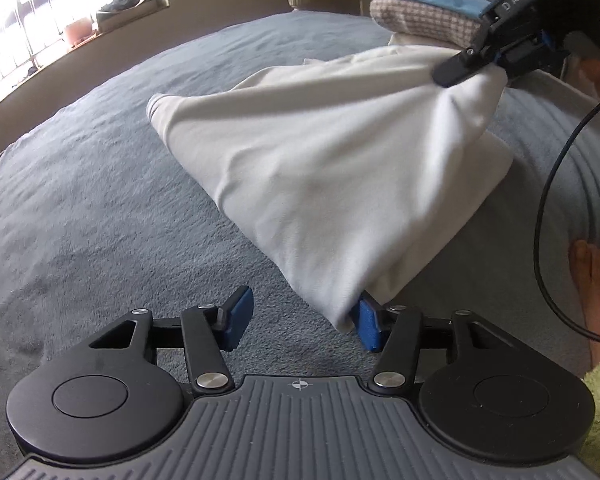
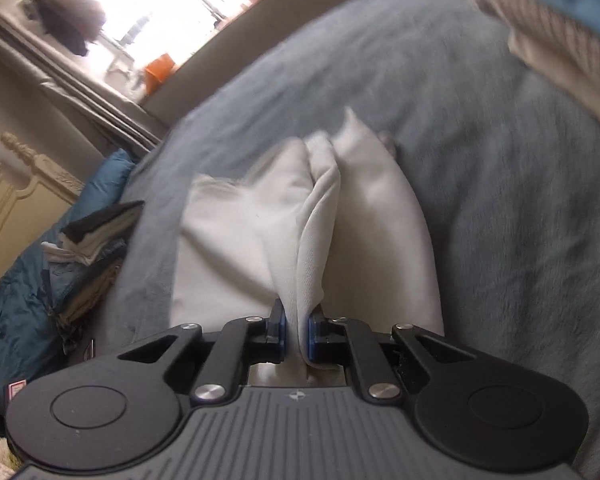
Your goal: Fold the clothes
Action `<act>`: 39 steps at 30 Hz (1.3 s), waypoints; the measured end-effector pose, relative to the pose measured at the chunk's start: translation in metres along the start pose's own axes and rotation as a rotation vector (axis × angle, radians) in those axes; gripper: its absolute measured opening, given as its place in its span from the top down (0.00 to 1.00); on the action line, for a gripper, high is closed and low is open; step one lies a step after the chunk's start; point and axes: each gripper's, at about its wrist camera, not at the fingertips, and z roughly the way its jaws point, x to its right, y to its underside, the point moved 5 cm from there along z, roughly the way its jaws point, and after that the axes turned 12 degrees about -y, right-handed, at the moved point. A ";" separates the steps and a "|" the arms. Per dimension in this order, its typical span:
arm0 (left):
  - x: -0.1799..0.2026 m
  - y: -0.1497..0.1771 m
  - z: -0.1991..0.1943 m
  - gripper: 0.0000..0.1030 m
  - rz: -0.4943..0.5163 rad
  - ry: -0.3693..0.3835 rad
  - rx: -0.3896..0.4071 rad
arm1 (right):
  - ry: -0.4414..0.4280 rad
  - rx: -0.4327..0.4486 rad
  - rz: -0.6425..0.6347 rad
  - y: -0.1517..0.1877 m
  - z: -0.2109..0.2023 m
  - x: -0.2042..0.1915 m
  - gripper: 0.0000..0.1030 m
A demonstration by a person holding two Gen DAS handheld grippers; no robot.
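Note:
A white garment (image 1: 312, 168) lies partly folded on the grey-blue bed cover (image 1: 100, 200). One corner is lifted at the upper right, where my right gripper (image 1: 466, 65) is shut on it. In the right wrist view the bunched white cloth (image 2: 312, 220) runs straight into the closed fingers of my right gripper (image 2: 296, 338). My left gripper (image 1: 300, 320) stands open low over the bed. The garment's near corner hangs against its right blue pad (image 1: 366, 326), while the left pad (image 1: 236, 316) is well apart from the cloth.
A stack of folded clothes (image 1: 424, 16) with a blue piece on top sits behind the garment. A person's bare foot (image 1: 596, 280) and a black cable (image 1: 548, 200) are at the right. Another folded pile (image 2: 96, 232) and a blue duvet (image 2: 16, 304) lie left of the bed.

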 end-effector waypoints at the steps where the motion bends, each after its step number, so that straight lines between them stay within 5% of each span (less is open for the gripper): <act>1: 0.000 0.000 0.000 0.47 -0.006 0.006 -0.004 | 0.012 -0.007 -0.002 0.002 0.000 0.004 0.91; 14: -0.008 0.003 0.000 0.47 -0.085 0.066 -0.050 | 0.108 -0.045 -0.034 0.029 0.005 0.039 0.91; 22: -0.011 -0.002 -0.010 0.46 -0.137 0.182 -0.005 | 0.100 0.002 -0.044 0.024 -0.011 0.026 0.92; 27: -0.016 -0.008 -0.010 0.44 -0.199 0.228 0.017 | 0.166 -0.005 -0.013 0.032 -0.014 0.048 0.97; 32: -0.026 -0.010 0.013 0.44 -0.309 0.228 -0.056 | 0.231 -0.010 0.056 0.043 -0.019 0.073 1.00; 39: -0.028 -0.009 0.025 0.44 -0.351 0.237 -0.105 | 0.198 0.057 -0.076 0.019 -0.040 0.033 0.96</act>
